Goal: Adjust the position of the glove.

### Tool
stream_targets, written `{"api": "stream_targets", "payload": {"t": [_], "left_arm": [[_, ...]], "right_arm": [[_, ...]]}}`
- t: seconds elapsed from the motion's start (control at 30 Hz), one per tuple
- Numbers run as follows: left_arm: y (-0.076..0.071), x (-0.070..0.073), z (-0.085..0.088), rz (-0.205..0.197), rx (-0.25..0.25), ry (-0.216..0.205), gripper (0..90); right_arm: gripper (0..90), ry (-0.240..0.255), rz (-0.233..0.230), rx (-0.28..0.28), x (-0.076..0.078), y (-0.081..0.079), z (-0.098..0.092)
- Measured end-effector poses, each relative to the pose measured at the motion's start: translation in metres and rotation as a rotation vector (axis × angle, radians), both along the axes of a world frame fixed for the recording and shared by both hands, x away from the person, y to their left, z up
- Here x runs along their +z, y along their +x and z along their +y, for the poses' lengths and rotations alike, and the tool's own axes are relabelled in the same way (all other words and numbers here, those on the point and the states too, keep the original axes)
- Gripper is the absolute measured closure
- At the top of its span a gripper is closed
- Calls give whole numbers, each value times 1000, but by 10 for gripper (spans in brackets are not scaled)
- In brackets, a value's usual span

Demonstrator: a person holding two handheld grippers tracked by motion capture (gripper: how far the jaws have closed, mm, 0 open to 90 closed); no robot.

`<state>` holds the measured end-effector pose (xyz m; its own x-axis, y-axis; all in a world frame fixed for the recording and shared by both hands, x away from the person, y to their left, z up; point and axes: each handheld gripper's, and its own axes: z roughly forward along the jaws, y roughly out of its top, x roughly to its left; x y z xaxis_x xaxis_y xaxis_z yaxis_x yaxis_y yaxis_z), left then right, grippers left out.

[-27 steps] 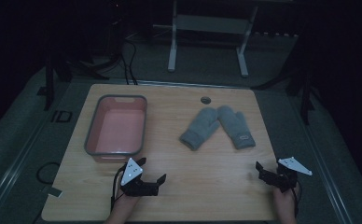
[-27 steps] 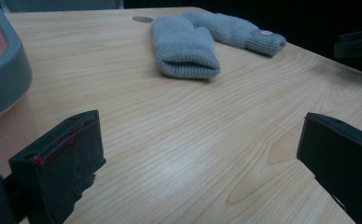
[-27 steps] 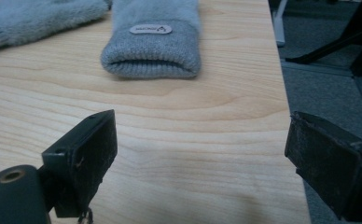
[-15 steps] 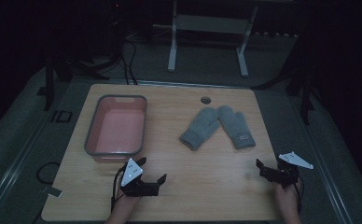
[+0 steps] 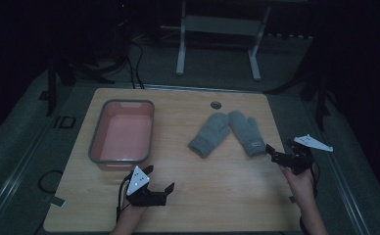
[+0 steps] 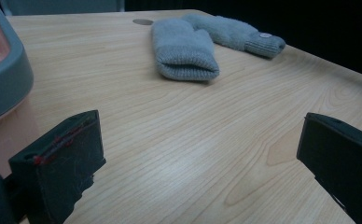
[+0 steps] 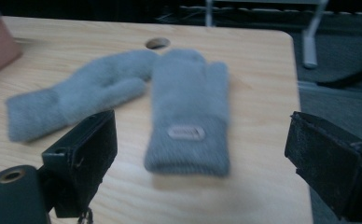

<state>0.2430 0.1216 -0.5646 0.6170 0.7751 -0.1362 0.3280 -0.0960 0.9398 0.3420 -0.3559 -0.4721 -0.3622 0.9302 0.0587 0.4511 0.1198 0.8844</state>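
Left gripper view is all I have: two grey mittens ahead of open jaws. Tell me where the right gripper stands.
Observer: The right gripper is at the table's right edge, jaws open and empty, facing the cuff of the mitten with the label.
Operator: Say what else is on the table; I catch just a grey rim at my left.
Observer: That rim belongs to a pink bin with a grey rim, standing on the left half, nothing in it.
Operator: Report how the mittens lie.
Observer: They form a V: tips touching near the round hole, cuffs apart, the other mitten angled toward the left gripper.
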Motion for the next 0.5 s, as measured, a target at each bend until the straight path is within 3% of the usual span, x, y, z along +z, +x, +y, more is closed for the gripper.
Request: {"api": "stream_targets", "payload": {"t": [0.23,0.27,0.5], "left_arm": [[0,1,0,1,-1,2,9],[0,1,0,2,-1,3,9],[0,1,0,2,-4,8,9]], "right_arm": [[93,-38,-3,92,11,19,18],[93,-39,5,138,12,28,26],[94,-45,16,207,12,51,49]]}}
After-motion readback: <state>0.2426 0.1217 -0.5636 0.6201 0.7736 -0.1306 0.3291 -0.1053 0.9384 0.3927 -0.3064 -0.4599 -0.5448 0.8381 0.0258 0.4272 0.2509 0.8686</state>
